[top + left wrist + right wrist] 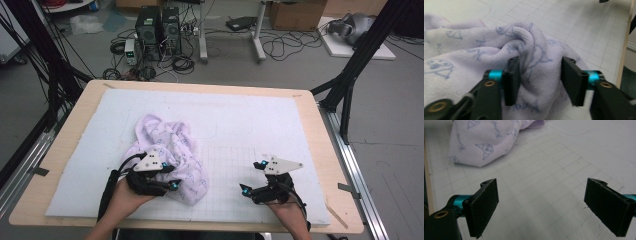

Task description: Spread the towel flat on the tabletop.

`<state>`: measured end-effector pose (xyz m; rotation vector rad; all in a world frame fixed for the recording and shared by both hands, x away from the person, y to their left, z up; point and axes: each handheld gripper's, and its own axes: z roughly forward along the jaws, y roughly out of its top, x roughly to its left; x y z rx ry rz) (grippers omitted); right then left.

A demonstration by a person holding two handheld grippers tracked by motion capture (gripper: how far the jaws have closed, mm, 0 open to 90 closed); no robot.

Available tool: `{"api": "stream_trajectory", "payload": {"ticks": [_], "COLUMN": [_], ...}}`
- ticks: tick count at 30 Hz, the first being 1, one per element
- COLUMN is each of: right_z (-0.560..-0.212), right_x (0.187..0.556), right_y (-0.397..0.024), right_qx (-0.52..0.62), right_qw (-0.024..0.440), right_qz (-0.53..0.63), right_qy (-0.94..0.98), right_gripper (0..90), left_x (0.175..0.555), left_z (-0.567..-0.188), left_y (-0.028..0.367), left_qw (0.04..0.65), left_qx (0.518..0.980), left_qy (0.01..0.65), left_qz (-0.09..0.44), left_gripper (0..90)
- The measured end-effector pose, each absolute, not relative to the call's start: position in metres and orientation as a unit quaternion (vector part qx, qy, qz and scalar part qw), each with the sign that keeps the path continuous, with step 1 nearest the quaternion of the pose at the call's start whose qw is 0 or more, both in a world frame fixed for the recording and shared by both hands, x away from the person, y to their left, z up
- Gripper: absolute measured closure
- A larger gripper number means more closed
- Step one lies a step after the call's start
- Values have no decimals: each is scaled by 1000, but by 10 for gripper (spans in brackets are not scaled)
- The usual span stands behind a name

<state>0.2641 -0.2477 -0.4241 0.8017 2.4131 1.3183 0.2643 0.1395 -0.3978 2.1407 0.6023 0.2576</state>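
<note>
Left gripper (540, 77): jaws stood part open astride a fold of the crumpled lilac printed towel (170, 150), not pinching it.
Right gripper (541, 207): jaws spread wide over the white gridded mat (240, 125), holding nothing.

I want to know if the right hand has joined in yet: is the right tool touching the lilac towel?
Apart. In the right gripper view the right tool stands open over bare mat, with the lilac towel well beyond its jaws.

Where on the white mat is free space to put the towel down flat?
The mat is bare from the towel rightward to the mat's right edge, and behind the right hand-held gripper. The near-left is crowded by towel and left hand-held gripper.
</note>
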Motion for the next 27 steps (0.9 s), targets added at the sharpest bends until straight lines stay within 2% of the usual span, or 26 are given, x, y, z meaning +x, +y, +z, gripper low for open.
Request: {"api": "stream_trajectory", "payload": {"ticks": [2, 5, 11, 13, 16, 17, 23, 24, 25, 26, 27], "right_z": [-420, -416, -415, -419, -427, -429, -445, -445, -447, -447, -447], "right_x": [269, 276, 291, 301, 311, 313, 324, 324, 325, 324, 324], "right_y": [-237, -220, -185, -171, -157, -152, -132, -132, -126, -124, -124], "right_qx": [267, 248, 205, 197, 197, 195, 186, 186, 179, 173, 173], "right_qw": [123, 115, 101, 82, 65, 56, 21, 21, 14, 11, 11], "right_qz": [463, 466, 462, 460, 457, 454, 438, 438, 437, 435, 435], "right_qy": [836, 842, 857, 862, 865, 867, 879, 879, 881, 884, 884], "right_gripper": [159, 176, 269, 333, 372, 401, 554, 554, 616, 670, 670], "left_x": [261, 257, 270, 280, 297, 304, 307, 308, 309, 309, 309], "left_z": [-389, -377, -370, -377, -394, -406, -427, -427, -427, -425, -425], "left_y": [146, 157, 184, 190, 197, 200, 201, 202, 202, 201, 201], "left_qw": [440, 447, 444, 434, 402, 396, 393, 393, 392, 386, 386], "left_qx": [859, 854, 848, 849, 858, 862, 865, 865, 865, 869, 869], "left_qy": [238, 235, 250, 260, 286, 291, 293, 295, 296, 293, 293], "left_qz": [110, 125, 148, 152, 144, 123, 107, 103, 101, 100, 100], "left_gripper": [396, 362, 352, 367, 396, 438, 731, 731, 778, 789, 792]}}
